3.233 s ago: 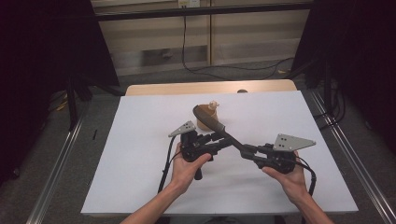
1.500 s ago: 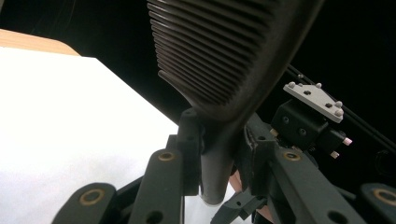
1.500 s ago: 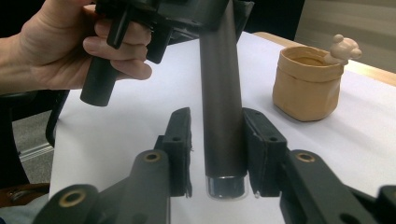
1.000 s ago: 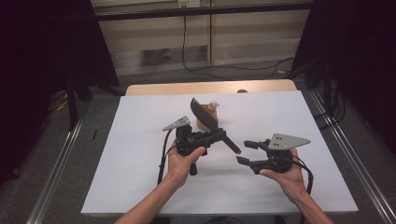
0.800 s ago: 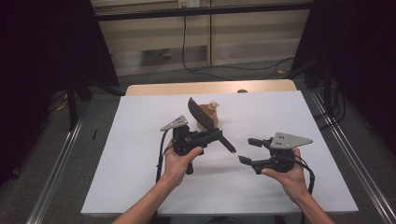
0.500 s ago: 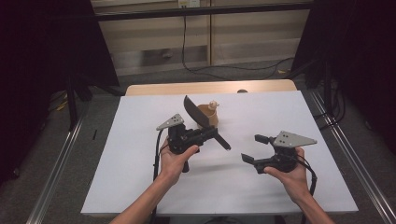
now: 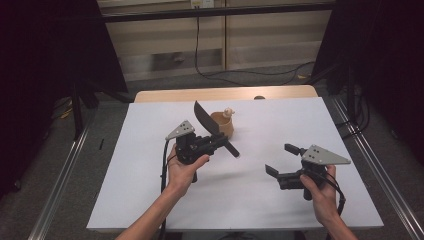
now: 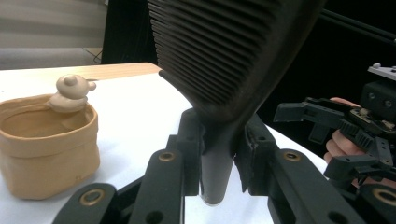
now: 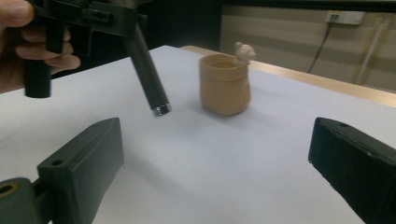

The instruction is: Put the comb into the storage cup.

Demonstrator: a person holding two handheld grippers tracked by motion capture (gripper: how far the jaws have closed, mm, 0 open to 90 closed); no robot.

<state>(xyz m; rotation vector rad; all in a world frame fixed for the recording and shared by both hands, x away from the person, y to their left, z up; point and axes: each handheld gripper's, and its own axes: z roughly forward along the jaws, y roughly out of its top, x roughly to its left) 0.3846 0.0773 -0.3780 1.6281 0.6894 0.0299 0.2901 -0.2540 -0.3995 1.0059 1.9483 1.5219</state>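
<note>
My left gripper (image 7: 217, 141) is shut on the neck of a black tool with a flat ribbed head (image 7: 204, 116) and a round handle (image 7: 231, 150). It holds the tool tilted above the white table, head up. In the left gripper view the ribbed head (image 8: 224, 51) rises between the jaws. Just behind it stands a tan pot (image 7: 223, 125) with a small figure (image 7: 228, 112) on its rim. My right gripper (image 7: 281, 159) hovers to the right, apart from the handle. Its jaws have just been opening and stand wide with nothing between them (image 9: 219, 158).
The white sheet (image 7: 150, 200) covers the table, with a wooden strip (image 7: 225, 94) along its far edge. Metal rails run down both sides. A cable hangs on the back wall. The pot (image 9: 225, 84) stands beyond the handle's metal tip (image 9: 161, 110) in the right gripper view.
The right gripper let go of the tool's handle, opened wide and drew back to the right. The left gripper shifted left and tipped the tool's head upward.
</note>
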